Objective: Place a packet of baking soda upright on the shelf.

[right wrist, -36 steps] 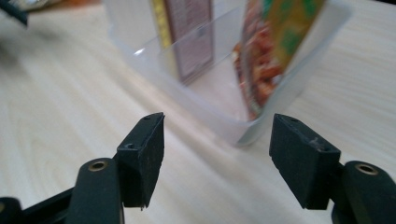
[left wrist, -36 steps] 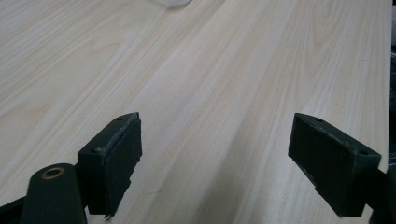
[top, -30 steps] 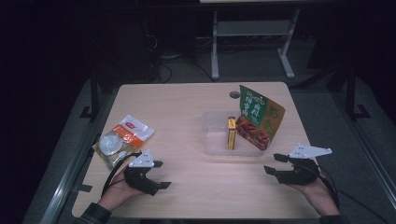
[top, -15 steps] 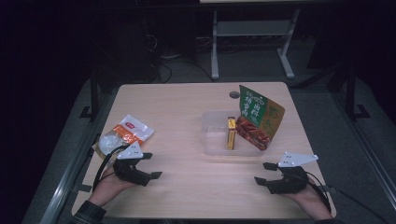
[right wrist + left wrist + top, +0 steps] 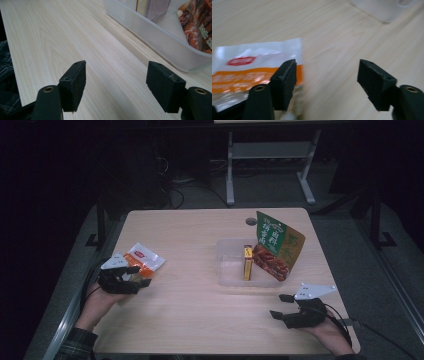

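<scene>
Left tool, jaws spread and empty, sits nearest the white-and-orange plastic snack packet at its one o'clock; right tool gapes empty.

Org/white packet (green pouch)

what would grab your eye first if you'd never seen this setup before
Probably the tall green snack bag, standing tilted in the clear plastic tub right of the table's centre, with a yellow box beside it. Next, the orange-and-white packet at the table's left edge, where the left gripper sits open right beside it. The right gripper is open too, over bare wood near the front right.
</scene>
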Action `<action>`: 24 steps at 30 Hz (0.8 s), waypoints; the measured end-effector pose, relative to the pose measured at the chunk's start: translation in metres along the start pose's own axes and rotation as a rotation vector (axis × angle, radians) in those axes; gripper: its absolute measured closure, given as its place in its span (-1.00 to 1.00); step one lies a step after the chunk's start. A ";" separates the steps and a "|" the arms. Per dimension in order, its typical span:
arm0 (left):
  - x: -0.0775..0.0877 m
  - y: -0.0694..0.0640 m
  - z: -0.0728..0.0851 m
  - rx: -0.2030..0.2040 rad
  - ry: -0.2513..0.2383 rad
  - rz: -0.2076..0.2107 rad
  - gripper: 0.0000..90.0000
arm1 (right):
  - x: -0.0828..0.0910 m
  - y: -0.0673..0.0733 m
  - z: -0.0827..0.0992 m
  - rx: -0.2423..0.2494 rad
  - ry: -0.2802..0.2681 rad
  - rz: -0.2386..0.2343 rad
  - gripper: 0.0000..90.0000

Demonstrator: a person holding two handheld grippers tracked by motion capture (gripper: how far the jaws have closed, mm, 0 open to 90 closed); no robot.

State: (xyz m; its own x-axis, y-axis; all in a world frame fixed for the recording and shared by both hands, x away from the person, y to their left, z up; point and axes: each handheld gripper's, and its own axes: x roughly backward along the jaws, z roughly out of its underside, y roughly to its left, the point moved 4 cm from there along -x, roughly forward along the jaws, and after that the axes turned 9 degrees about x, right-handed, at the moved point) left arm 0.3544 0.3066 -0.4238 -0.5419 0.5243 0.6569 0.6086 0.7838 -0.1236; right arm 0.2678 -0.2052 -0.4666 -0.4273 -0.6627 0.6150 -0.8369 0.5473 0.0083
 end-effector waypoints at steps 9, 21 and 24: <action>0.001 0.057 -0.009 0.068 -0.005 -0.186 0.68 | -0.002 0.000 -0.002 0.002 -0.004 -0.005 -0.29; -0.005 0.118 0.003 0.165 0.041 -0.342 1.00 | -0.003 0.002 -0.003 0.005 -0.002 -0.014 -0.28; -0.003 0.130 0.013 0.199 0.057 -0.351 1.00 | -0.003 0.002 -0.003 0.005 -0.002 -0.015 -0.27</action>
State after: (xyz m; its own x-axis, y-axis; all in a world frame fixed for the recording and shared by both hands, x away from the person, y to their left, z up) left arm 0.4276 0.4113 -0.4515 -0.6605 0.1987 0.7241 0.2654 0.9639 -0.0224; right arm 0.2688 -0.2007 -0.4661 -0.4156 -0.6718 0.6132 -0.8448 0.5349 0.0133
